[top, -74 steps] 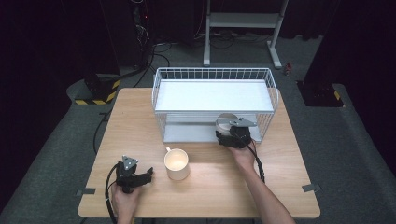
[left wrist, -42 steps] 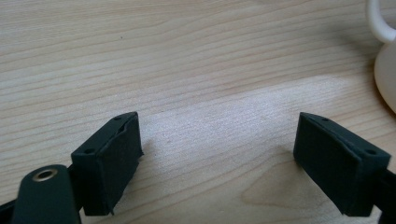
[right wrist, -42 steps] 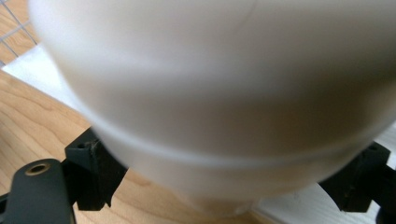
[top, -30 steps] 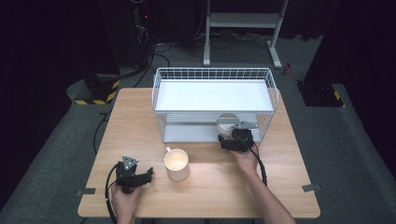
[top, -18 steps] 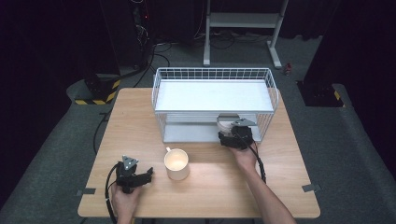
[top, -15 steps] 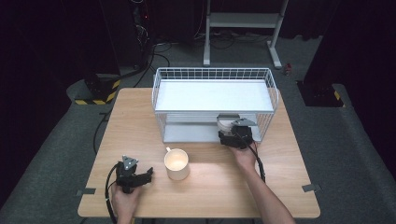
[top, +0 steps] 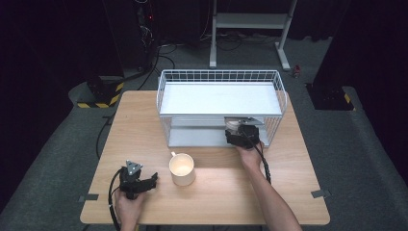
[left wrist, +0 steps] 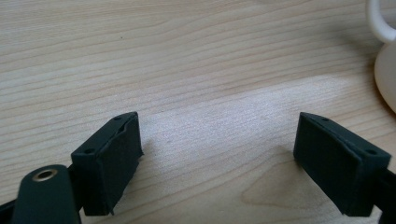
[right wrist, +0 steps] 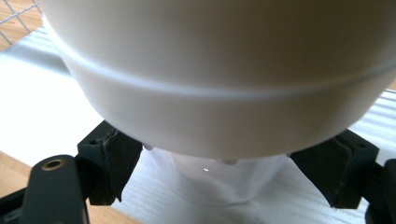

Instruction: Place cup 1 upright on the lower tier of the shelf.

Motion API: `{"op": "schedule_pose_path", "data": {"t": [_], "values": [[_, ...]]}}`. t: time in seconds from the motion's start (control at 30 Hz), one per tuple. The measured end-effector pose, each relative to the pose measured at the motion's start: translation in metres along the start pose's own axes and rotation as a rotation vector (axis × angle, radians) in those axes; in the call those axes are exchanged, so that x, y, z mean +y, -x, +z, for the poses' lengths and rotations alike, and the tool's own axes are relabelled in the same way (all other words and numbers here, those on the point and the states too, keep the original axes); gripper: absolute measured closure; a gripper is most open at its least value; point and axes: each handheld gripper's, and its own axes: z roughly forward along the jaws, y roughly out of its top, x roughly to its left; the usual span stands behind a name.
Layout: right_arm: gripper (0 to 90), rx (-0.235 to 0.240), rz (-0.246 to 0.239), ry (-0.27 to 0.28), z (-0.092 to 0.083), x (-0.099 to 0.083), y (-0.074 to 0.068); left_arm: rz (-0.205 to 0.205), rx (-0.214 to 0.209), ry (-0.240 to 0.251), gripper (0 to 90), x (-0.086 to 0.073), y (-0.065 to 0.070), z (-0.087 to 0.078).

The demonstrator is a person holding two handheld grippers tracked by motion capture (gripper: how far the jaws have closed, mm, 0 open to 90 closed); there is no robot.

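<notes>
Dark surroundings, wooden counter [top: 231,192]. Right tongs [top: 239,131] clamp a white bowl [right wrist: 224,79] at the wire rack's [top: 163,106] lower shelf, two o'clock of the mug [top: 182,168]. Placement step underway, judged; next: lower, then release. Left tongs [left wrist: 229,172] gape, empty, at seven o'clock.

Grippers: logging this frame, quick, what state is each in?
Left gripper: open, nothing between its jaws.
Right gripper: shut on white bowl.
</notes>
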Motion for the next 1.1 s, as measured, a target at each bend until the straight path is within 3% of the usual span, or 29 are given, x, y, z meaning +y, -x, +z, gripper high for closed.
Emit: {"op": "schedule_pose_path", "data": {"t": [0.5, 0.93, 1.1], "values": [[18.1, -0.030, 0.024, 0.013, 0.012, 0.005, 0.006, -0.003, 0.001, 0.003, 15.5, 0.000, 0.000, 0.000], [10.3, -0.011, 0.022, 0.021, -0.001, 0.006, 0.008, 0.001, -0.002, 0.002, 15.6, 0.000, 0.000, 0.000], [10.4, -0.014, 0.055, 0.034, -0.007, 0.000, 0.010, 0.002, -0.001, 0.003, 15.7, 0.000, 0.000, 0.000]]}}
